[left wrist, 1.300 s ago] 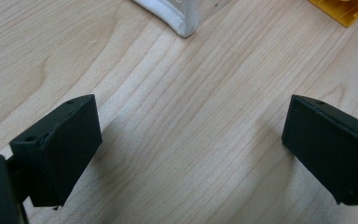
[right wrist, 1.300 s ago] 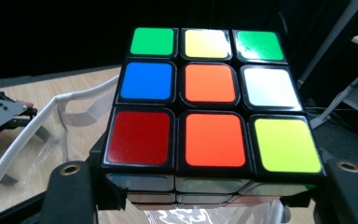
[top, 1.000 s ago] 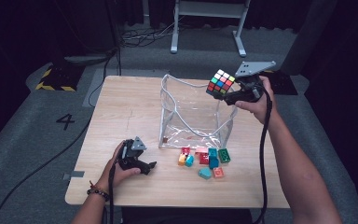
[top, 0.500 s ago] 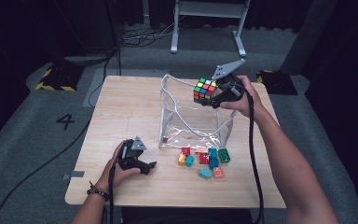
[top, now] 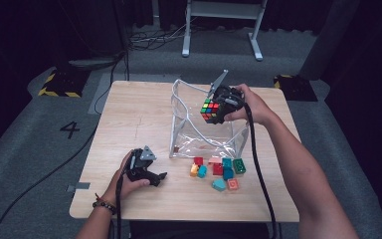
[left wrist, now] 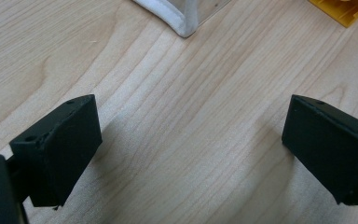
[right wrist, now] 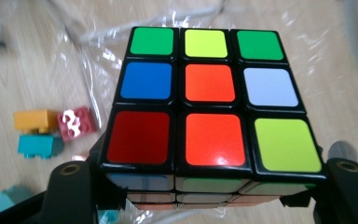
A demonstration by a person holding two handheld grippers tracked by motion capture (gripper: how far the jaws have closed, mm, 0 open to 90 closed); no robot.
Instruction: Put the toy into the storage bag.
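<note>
— Puzzle cube clamped in the right hand-held gripper, held up over the open top of the clear plastic bag, far right of the tabletop. Seen from the right gripper view with a black jaw pressed against each lower side.

— Top face?

— Green, yellow, green along the far row; blue, orange, white across the middle; red, orange, yellow nearest the jaws.

— And the left hand-held gripper?

— Resting low on the near left of the tabletop, jaws spread wide with nothing but bare wood between them. Corner of the bag's white rim just beyond.

— Anything else around?

— Small toy blocks clustered just in front of the bag on the near side: red, orange, teal, green. Well apart from the cube. Orange, pink-red and teal ones visible through the plastic below the cube
</note>
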